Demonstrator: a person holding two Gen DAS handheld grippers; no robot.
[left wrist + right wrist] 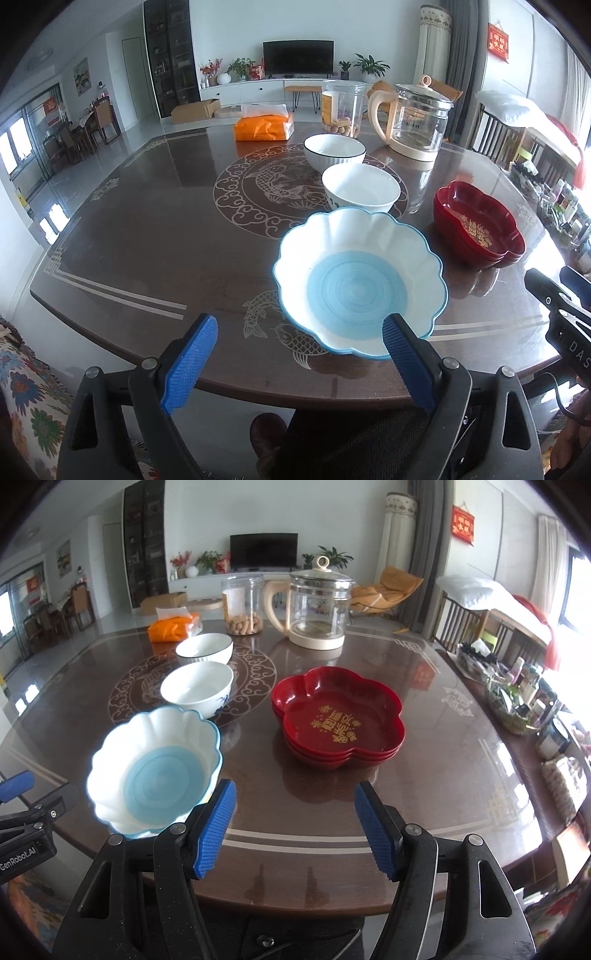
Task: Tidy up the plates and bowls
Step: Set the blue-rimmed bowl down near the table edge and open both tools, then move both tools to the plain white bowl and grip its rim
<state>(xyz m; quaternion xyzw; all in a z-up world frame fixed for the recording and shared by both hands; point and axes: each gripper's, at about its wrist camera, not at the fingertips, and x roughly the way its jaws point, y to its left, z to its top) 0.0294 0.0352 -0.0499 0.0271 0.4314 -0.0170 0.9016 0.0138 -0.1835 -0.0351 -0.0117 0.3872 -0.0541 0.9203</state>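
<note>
Blue bowl (360, 284): scalloped, white with a blue centre, upright on the near part of the table (155, 229). Front of a row of three.
White bowl (361, 187): just behind the blue one, rims close; touching or not, cannot tell.
Ribbed bowl (334, 150): dark-rimmed, at the far end of the row.
Row axis: runs away from the person, toward the jar (342, 108) and kettle (415, 120).
Red plates (338, 716): flower-shaped, already a stack of about three, to the right of the row and apart from it.
Left gripper (299, 356): jaws wide, nothing held. Blue bowl lies just ahead and to its right; the right finger (402, 362) overlaps the bowl's near rim in view, contact unclear.
Right gripper (295, 825): jaws wide, nothing held. Blue bowl sits ahead-left by its left finger (216, 830); red plates straight ahead, farther off.
Nearer hand: left, by my read, though both are close to the blue bowl.
Stage: plates look done; bowls not yet nested.
Next move, likely: pinch one bowl's rim and set it into another.
Risk: thin scalloped rim on glossy tabletop; bowl may slide or tip under a one-sided pinch.
Bystanders: orange tissue pack (264, 127), far side of the table.
</note>
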